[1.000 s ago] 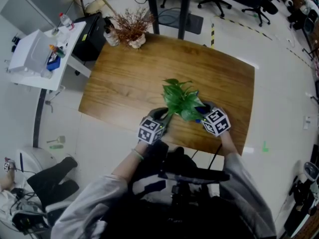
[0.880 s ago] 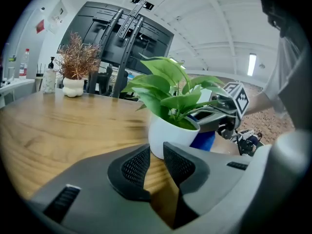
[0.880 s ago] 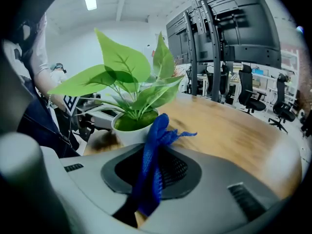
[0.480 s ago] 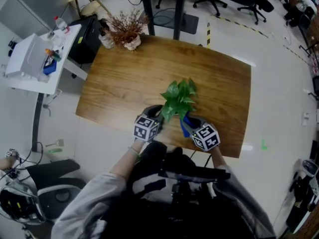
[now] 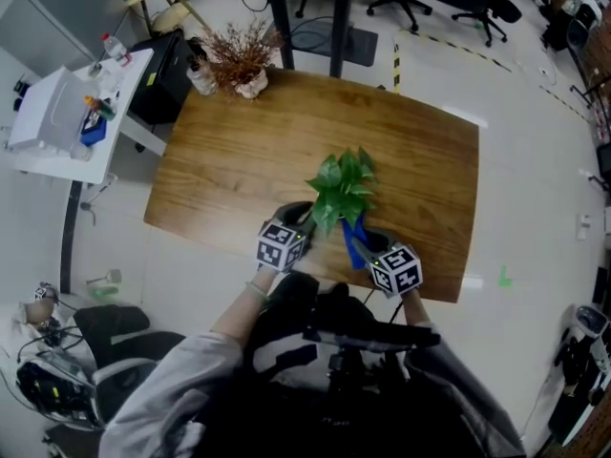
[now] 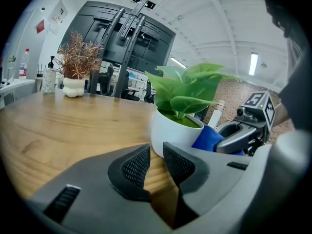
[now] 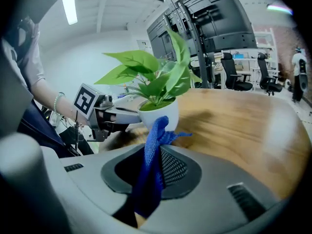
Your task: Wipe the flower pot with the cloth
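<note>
as the right gripper [image 7: 155,165] pinched the blue cloth [image 7: 157,133] right by the white flower pot [image 7: 160,115] on the worktop [image 5: 239,151], the left gripper [image 6: 156,165] sat narrow and empty beside it, wiping seemingly barely begun.

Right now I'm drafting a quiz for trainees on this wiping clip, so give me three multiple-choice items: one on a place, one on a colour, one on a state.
1. Where does the green plant's flower pot stand?
A. On the table, near the person's edge
B. At the table's far right corner
C. On the floor

2. What colour is the cloth?
A. Red
B. Blue
C. Yellow

3. What state is the right gripper in?
A. Wide open and empty
B. Shut on the cloth
C. Shut on a leaf

Answers:
1 A: the head view shows the plant by the table's near edge.
2 B: it is blue in every view.
3 B: the right gripper view shows the cloth pinched between the jaws.
</note>
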`<state>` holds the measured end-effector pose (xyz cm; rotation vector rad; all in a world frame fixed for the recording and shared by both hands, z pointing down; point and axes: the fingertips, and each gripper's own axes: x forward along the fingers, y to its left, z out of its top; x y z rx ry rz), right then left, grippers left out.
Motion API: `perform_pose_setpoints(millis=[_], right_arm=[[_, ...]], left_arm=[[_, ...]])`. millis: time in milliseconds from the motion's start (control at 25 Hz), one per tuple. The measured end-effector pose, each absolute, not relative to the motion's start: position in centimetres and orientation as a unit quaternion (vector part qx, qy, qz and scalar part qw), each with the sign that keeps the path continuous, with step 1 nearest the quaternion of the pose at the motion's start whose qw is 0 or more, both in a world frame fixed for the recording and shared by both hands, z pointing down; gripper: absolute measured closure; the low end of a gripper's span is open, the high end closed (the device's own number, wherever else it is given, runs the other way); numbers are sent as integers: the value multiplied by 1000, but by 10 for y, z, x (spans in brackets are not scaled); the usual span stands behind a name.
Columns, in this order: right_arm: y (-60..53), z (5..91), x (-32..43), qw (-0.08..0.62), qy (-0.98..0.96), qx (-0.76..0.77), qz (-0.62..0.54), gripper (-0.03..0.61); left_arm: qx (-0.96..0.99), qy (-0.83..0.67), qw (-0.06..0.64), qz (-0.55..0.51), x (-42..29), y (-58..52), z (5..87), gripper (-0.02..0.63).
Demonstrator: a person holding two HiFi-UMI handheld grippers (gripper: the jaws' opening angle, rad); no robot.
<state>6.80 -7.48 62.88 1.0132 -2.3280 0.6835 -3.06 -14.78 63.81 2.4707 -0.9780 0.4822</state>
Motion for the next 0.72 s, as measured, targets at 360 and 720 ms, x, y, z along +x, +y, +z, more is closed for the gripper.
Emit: perform_pose_setpoints(millis=[360,720], right_arm=[[-150,612,108,273,-859,393,182,488],[-147,616,82,299,-877,337,167,488]], left_arm=[[893,-348,224,176,-27,-142,639,537],[895,-346,220,176,-27,-139,641,537]])
